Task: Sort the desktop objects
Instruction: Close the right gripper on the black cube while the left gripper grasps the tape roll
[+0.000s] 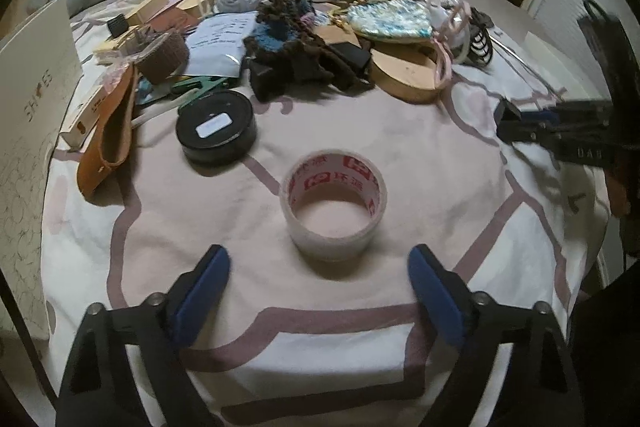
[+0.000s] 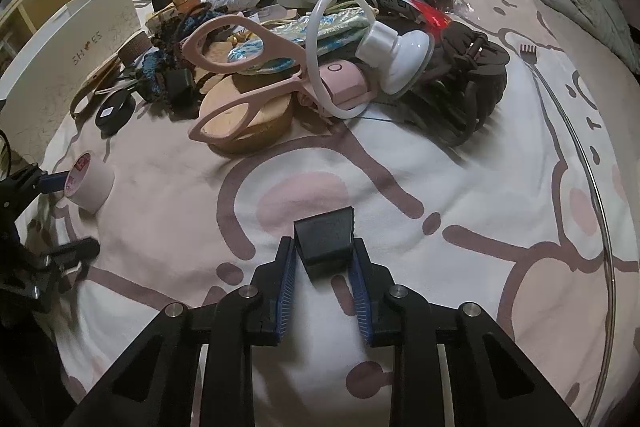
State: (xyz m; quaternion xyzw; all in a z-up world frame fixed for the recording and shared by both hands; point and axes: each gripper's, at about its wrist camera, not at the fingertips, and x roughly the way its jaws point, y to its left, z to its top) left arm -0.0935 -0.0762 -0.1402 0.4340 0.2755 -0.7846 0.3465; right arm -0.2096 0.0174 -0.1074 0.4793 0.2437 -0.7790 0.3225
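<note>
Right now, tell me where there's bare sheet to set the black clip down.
Free: the sheet ahead of the right gripper, between the tape roll and the thin wire hoop. Crowded: the pile behind, around the pink scissors.

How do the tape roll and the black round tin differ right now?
The tape roll is clear with red print and an open hollow core; the black round tin is solid, lidded, with a white label. The tape roll is taller, the tin flatter. The tape roll sits alone ahead of the open left gripper; the tin lies at the clutter's edge. Both lie flat.
</note>
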